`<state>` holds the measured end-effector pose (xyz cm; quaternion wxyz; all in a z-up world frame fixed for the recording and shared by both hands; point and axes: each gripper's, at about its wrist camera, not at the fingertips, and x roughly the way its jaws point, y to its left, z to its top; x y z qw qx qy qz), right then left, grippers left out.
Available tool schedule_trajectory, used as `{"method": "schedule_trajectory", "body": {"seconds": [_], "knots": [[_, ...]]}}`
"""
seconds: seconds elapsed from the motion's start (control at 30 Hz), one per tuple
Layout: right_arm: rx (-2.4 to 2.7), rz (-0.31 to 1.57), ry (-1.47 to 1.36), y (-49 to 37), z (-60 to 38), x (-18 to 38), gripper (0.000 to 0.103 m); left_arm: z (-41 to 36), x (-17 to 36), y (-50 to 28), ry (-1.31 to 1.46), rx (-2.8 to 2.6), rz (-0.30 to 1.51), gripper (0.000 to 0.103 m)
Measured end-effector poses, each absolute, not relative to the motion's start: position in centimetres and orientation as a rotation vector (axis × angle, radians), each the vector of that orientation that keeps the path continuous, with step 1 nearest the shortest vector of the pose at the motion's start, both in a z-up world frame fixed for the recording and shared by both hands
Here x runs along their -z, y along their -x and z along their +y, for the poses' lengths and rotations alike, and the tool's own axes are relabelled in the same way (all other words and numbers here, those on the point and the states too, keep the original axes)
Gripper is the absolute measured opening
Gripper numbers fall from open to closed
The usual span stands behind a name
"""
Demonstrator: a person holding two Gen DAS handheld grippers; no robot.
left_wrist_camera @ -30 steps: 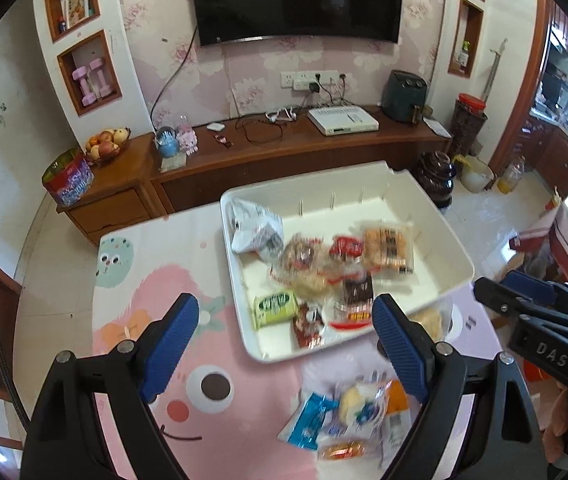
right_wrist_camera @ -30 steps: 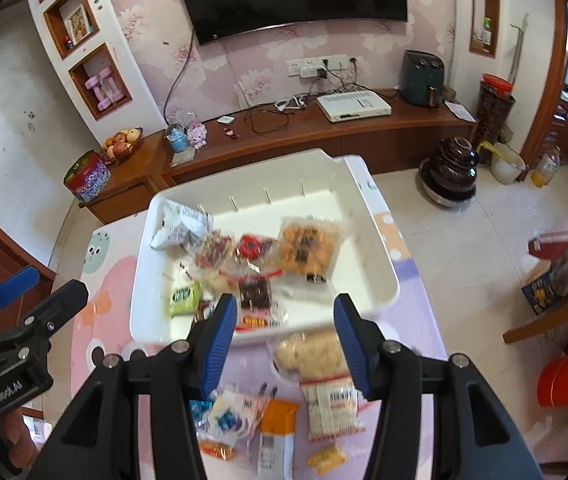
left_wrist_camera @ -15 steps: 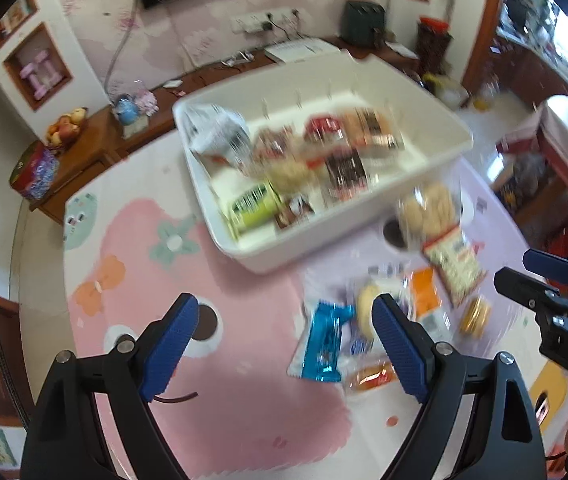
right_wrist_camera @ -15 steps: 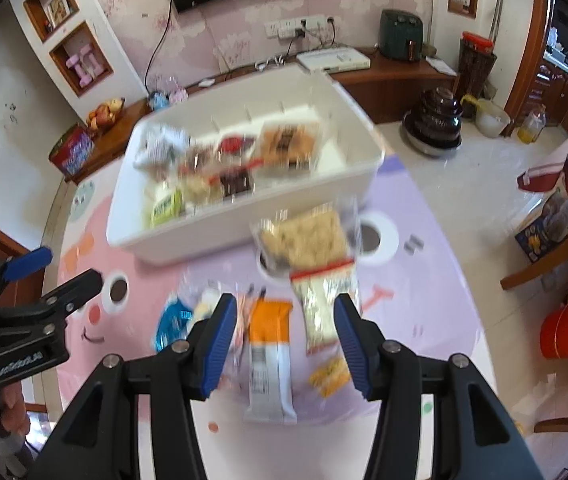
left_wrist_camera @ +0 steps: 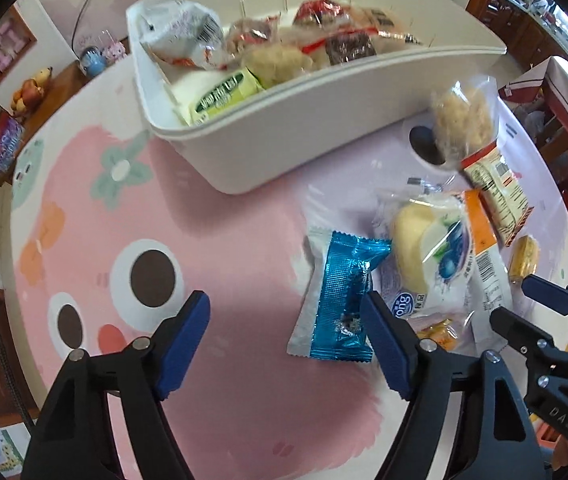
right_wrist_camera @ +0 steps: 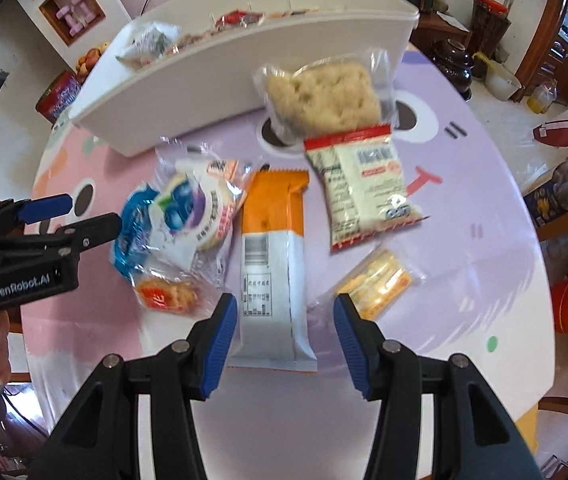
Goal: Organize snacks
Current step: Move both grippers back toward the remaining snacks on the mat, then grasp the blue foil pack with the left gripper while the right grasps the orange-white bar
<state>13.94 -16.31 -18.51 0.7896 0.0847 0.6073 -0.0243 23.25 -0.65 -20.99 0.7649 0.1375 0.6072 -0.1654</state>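
**Both claws spread above loose snacks**

The right gripper was spread, empty, straddling the near end of the orange-and-white packet. The left gripper was spread, empty; the blue foil packet lay against its right finger. Beyond both, the white bin held sorted snacks on the pink mat.

Bare pink cartoon-print tablecloth lies left of the blue foil snack packet. The tall white plastic bin bounds the far side; an orange-and-white wrapper adjoins crowded packets.
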Motion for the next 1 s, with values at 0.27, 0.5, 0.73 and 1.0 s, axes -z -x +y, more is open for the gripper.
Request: {"method": "schedule_trajectory", "body": {"seconds": [0.27,0.5,0.73,1.0], "knots": [[0.043,1.315,-0.166,-14.7,-15.4,19.8,0.051,-2.6,22.3,-23.3,-0.345,0.394,1.335,0.075],[0.043,1.296,-0.103,-15.8,-14.8,19.8,0.051,-2.1,23.7,-24.4,-0.273,0.375,1.393,0.062],[-0.047,1.306,0.095,-16.9,-11.7,20.8,0.054,-1.9,24.2,-24.6,-0.296,0.396,1.363,0.045],[-0.054,1.284,0.096,-17.5,-10.6,20.7,0.038,-2.2,23.9,-23.5,-0.35,0.413,1.335,0.023]]}}
